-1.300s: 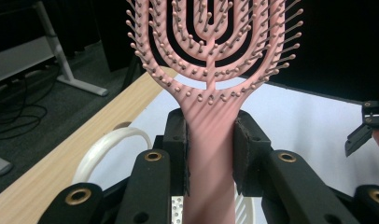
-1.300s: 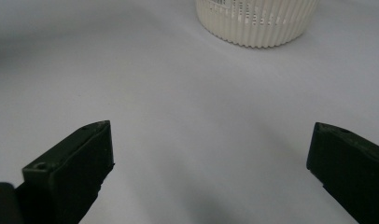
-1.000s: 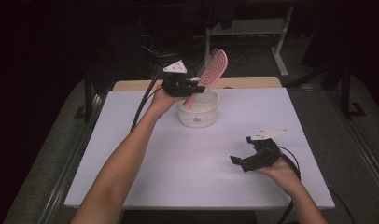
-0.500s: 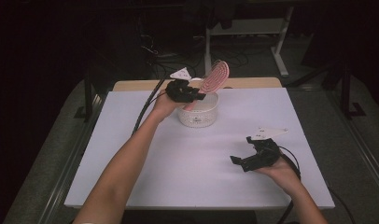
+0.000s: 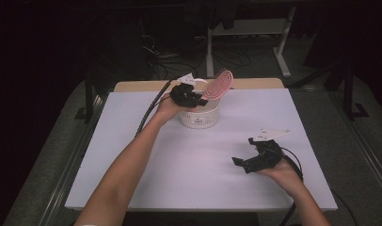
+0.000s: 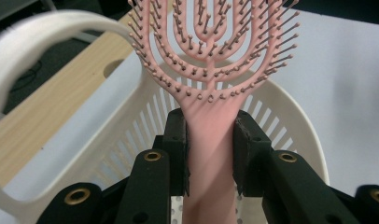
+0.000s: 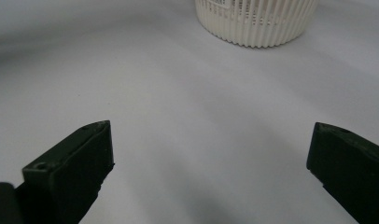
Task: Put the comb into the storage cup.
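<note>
A pink vented hairbrush (image 5: 218, 83) is held by its handle in my left gripper (image 5: 194, 98), tilted up to the right over a white slatted basket (image 5: 199, 117) at the table's far middle. In the left gripper view the pads clamp the brush handle (image 6: 210, 144), with the bristled head (image 6: 211, 42) above the basket rim (image 6: 290, 109) and the basket's looped handle (image 6: 33, 37) at the left. My right gripper (image 5: 242, 161) rests near the front right of the table, open with nothing between its fingers. Its own view has the basket (image 7: 255, 18) far ahead.
The white table top (image 5: 147, 165) spreads around both hands. A bare wooden strip (image 5: 147, 85) runs along the far edge. Dark floor, cables and a white stand leg (image 5: 283, 61) lie beyond the table.
The left hand has lowered the brush toward the basket, the head dropping and tilting a little. The right hand has stayed put.
</note>
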`<state>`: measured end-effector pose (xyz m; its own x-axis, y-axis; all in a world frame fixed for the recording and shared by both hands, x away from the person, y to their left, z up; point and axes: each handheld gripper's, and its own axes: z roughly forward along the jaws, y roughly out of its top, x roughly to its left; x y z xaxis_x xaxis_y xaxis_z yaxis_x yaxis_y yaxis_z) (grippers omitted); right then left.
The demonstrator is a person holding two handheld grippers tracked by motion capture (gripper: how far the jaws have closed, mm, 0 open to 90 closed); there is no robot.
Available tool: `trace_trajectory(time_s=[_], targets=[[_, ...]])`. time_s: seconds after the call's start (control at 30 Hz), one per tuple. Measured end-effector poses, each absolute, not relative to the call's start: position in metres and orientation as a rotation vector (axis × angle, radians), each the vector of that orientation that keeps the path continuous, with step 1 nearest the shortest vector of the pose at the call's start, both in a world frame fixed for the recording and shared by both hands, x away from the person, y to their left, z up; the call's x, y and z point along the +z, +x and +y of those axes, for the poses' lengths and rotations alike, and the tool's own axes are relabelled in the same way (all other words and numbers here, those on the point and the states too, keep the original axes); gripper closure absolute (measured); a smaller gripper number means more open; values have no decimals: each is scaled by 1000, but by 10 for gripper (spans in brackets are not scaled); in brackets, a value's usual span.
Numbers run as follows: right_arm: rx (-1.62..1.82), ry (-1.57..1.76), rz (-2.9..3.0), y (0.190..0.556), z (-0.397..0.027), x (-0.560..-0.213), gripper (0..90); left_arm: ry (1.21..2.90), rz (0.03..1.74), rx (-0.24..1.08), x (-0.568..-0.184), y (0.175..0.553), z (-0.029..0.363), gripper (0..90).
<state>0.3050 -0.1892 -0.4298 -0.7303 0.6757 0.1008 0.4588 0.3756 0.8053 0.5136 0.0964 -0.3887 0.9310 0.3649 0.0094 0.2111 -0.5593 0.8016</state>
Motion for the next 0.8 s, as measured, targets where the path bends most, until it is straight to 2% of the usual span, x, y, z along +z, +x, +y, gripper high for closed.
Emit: trace_trajectory(time_s=[0.37,0.53,0.8], targets=[[1280,1006,2390,305,-189,-430,1,2221,429,230,-393,514,94,685],[1280,1006,2391,305,-189,-430,2,2226,451,259,-392,515,96,560],[1279,1005,2392,305,-189,-429,2,2231,475,279,-387,516,106,448]])
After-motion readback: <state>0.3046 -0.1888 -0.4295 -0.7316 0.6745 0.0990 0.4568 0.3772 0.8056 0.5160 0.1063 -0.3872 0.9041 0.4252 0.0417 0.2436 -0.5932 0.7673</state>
